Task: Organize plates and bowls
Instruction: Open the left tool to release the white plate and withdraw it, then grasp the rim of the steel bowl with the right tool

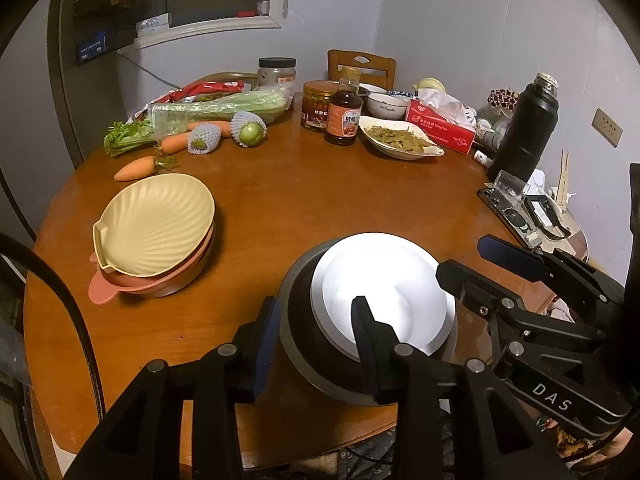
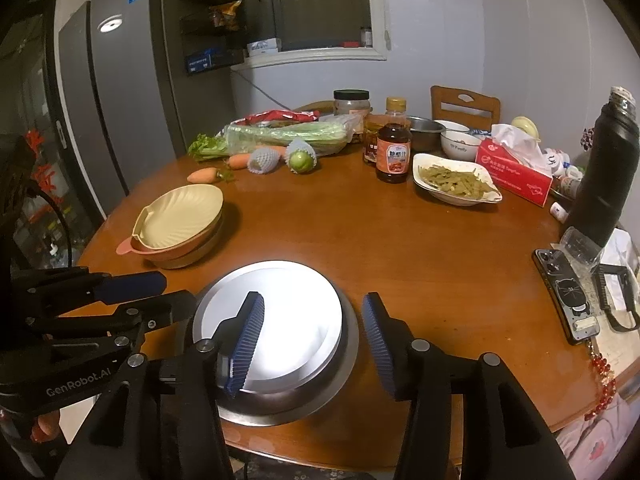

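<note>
A stack of shiny steel plates point(image 1: 384, 280) point(image 2: 288, 320) sits on a dark steel bowl near the round table's front edge. My left gripper point(image 1: 316, 308) stands open astride the stack's left rim, one finger outside the bowl wall and one over the top plate. My right gripper point(image 2: 313, 300) is open astride the right rim in the same way. Each gripper also shows in the other's view: the right gripper point(image 1: 466, 258) and the left gripper point(image 2: 176, 290). To the left stands a beige shell-shaped plate point(image 1: 156, 224) point(image 2: 180, 220) on a pink bowl point(image 1: 120, 288) and a darker bowl.
At the back are a white dish of green vegetables point(image 2: 456, 180), a sauce bottle point(image 2: 394, 152), jars, small bowls and a red tissue box point(image 2: 516, 172). Carrots and celery point(image 2: 280, 134) lie back left. A black flask point(image 2: 604, 168) and a phone point(image 2: 568, 296) are on the right.
</note>
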### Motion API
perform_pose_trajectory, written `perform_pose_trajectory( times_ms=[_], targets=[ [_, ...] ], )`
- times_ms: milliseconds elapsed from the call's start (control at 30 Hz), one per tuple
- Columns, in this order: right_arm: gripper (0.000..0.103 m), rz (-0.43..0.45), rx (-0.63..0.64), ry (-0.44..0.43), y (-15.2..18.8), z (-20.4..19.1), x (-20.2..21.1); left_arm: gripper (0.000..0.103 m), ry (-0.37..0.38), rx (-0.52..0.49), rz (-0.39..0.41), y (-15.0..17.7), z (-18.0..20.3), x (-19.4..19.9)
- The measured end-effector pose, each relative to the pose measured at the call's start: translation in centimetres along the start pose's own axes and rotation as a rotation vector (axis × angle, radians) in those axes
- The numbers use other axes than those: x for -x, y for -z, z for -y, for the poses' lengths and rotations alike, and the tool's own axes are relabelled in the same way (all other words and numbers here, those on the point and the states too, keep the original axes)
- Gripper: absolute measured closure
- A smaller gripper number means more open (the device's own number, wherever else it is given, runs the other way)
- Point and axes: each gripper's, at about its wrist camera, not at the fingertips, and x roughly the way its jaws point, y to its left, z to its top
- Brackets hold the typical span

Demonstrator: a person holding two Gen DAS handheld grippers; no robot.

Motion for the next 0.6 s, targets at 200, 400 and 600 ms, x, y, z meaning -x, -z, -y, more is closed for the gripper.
perform_pose_trajectory(
  times_ms=[200,400,600],
  targets=[
    [0.045,-0.006,-0.009,0.014,0.2,0.2,-0.2,0.052,-0.008,0.006,0.004,0.1,-0.3,0.0],
    [0.043,-0.03,-0.05,0.019,0.6,1.3,-0.8,0.047,0.022,0.034,-0.015,0.3,-0.8,-0.8],
    [0.043,-0.058,-0.078,0.02,1.1,2.0,-1.6,0.046,0.029,0.064,-0.037,0.5,-1.4,-1.9]
  ],
)
